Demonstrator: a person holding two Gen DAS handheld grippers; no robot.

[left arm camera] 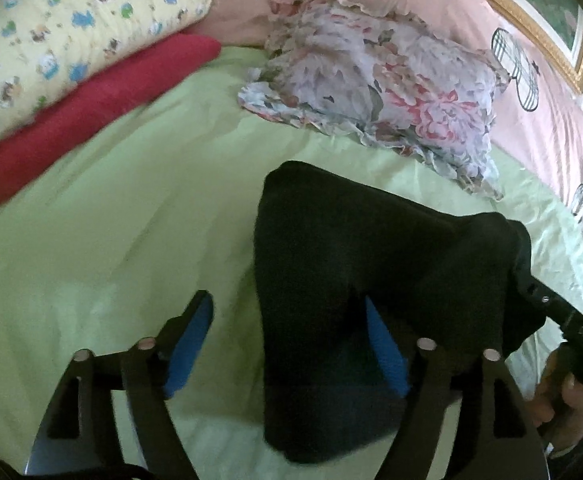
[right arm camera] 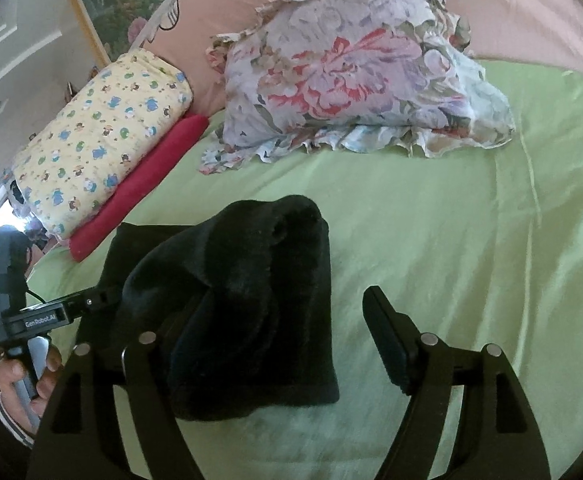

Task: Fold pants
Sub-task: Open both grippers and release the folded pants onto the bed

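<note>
The black pants point(left arm camera: 363, 280) lie bunched in a folded bundle on the green bed sheet point(left arm camera: 111, 240). My left gripper point(left arm camera: 287, 344) is open; the pants drape over its right finger, and its left finger point(left arm camera: 191, 336) stands clear over the sheet. In the right wrist view the pants point(right arm camera: 251, 300) cover my right gripper's left finger, and its right finger point(right arm camera: 391, 340) is bare. My right gripper point(right arm camera: 283, 344) is open. The other gripper reaches into the pants from the left point(right arm camera: 43, 316).
A floral pillow point(left arm camera: 379, 84) lies behind the pants. A yellow printed quilt point(left arm camera: 71, 40) sits on a red folded blanket point(left arm camera: 91, 116) at the left. A pink cover point(left arm camera: 551, 128) runs along the back. Open green sheet lies to the right point(right arm camera: 491, 240).
</note>
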